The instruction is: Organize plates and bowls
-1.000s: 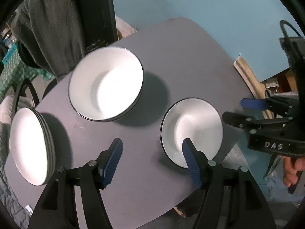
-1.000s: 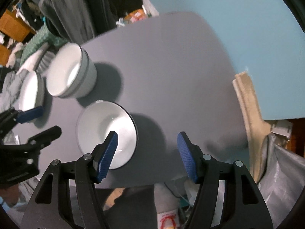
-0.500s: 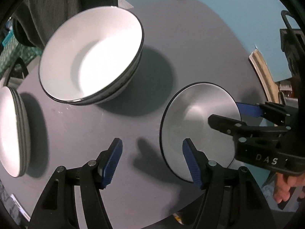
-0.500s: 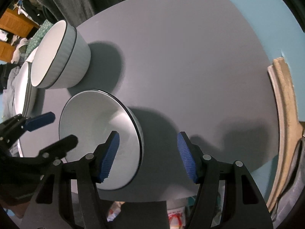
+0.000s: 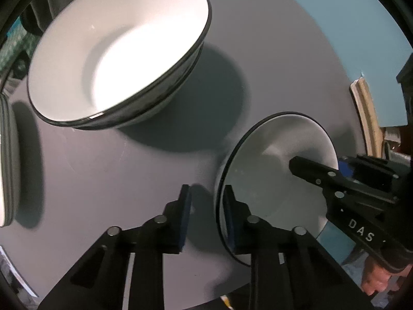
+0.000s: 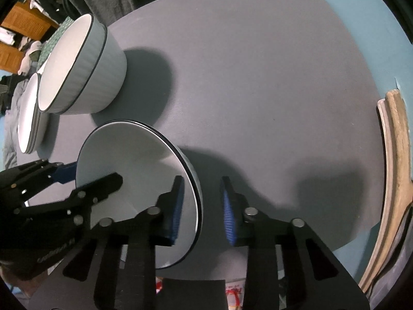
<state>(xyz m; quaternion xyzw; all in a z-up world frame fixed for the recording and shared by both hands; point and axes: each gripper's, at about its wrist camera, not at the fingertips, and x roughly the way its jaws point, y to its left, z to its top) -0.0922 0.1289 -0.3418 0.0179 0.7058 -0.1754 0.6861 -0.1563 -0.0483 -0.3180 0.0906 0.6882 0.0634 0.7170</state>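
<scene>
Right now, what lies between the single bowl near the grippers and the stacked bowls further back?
Only bare grey table with shadow; the single bowl and the stacked bowls stand apart. The right wrist view shows this.

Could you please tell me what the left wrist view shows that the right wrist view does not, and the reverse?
Only the left wrist view shows the inside floor of the stacked bowls and the person's hand on the right gripper.

Only the right wrist view shows the stack's ribbed outer wall and the wooden furniture.

Both show the single bowl with both grippers straddling its rim from opposite sides, the plates, the grey table and the left gripper.
</scene>
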